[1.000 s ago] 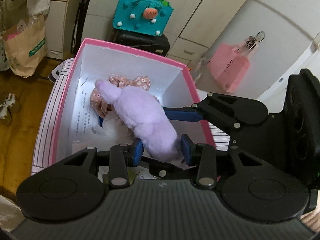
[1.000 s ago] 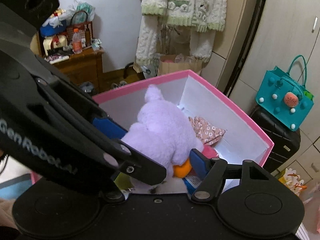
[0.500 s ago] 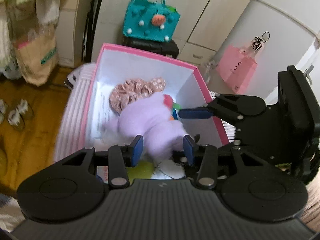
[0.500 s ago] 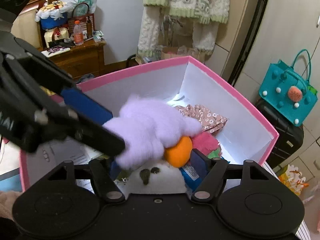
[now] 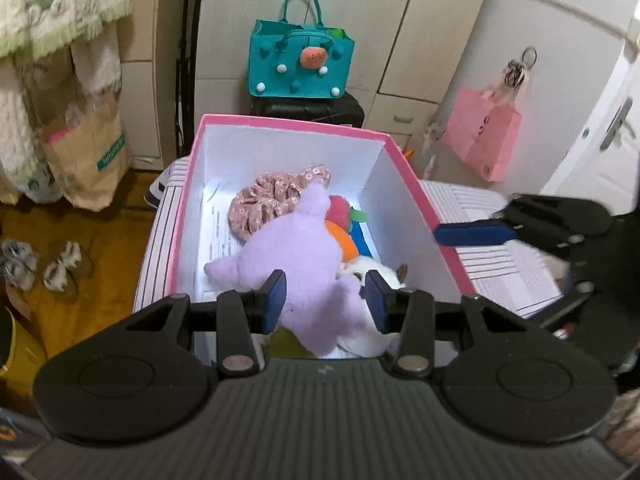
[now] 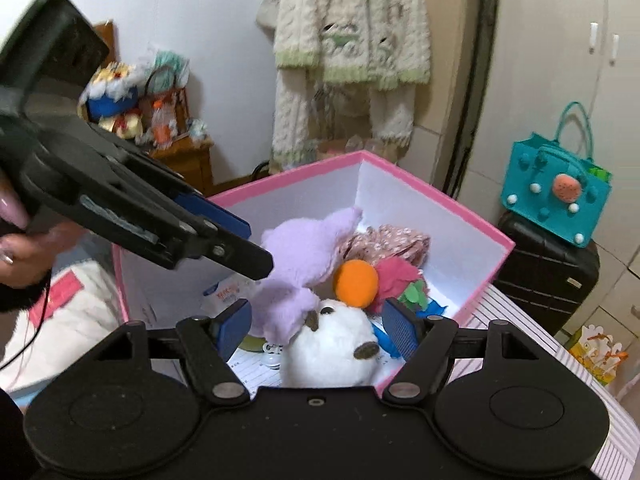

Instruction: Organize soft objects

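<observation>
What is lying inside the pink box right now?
Inside the pink box: a purple plush, white plush, orange ball, floral fabric, red felt piece and papers. The plush hides whatever is underneath.

The box (image 5: 188, 200) sits on a striped surface (image 5: 480, 204). In it, the plush toy (image 5: 288, 256) lies near the middle, the floral cloth (image 5: 264, 204) behind it, the round-eyed toy (image 6: 332, 340) at the near right. A suitcase (image 5: 308, 110) stands beyond the box, a tote bag (image 5: 300, 60) on it.
</observation>
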A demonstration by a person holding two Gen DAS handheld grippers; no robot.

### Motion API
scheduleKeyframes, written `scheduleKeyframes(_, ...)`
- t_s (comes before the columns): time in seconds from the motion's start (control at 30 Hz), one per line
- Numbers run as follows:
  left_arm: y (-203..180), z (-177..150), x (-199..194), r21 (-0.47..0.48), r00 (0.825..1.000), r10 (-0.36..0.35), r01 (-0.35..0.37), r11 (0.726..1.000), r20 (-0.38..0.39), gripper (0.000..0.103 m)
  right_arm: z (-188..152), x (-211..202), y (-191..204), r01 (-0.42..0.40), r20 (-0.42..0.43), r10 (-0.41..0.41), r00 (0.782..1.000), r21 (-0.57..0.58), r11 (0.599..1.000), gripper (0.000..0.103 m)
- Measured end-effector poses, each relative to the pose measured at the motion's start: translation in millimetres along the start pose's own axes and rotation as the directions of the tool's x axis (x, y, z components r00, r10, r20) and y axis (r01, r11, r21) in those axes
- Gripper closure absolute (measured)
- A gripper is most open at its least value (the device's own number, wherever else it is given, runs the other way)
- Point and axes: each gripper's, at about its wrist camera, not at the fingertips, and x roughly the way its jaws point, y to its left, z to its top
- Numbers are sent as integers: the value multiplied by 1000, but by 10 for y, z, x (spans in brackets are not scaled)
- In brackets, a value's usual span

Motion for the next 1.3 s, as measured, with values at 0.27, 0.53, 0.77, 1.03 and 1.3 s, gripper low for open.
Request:
scheduleKeyframes(0.27,-147,33,393,109,986,157,-151,982,-49,71,-140,-293,-68,37,83,-47,995,120,992,26)
scheduleKeyframes(0.53,-149,-34,259,23,987,154,-153,988,-41,69,-367,-535,-91,104,98,-129,987,227,968,23)
scheduleKeyframes(0.77,-393,-227,-213,34,993,112,-114,993,38,48,-504,-720,-71,181,27,-199,980,308,934,13)
scheduleKeyframes(1.03,-520,-416,-761,30,988,118,-122,992,101,26,-512,-1102,84,341,-96,-329,940,352,872,4)
scheduleKeyframes(1.3,-814,-496,-1088,79,971,190,-203,976,144,0,-654,-1480,224,435,-83,-443,893,412,800,4)
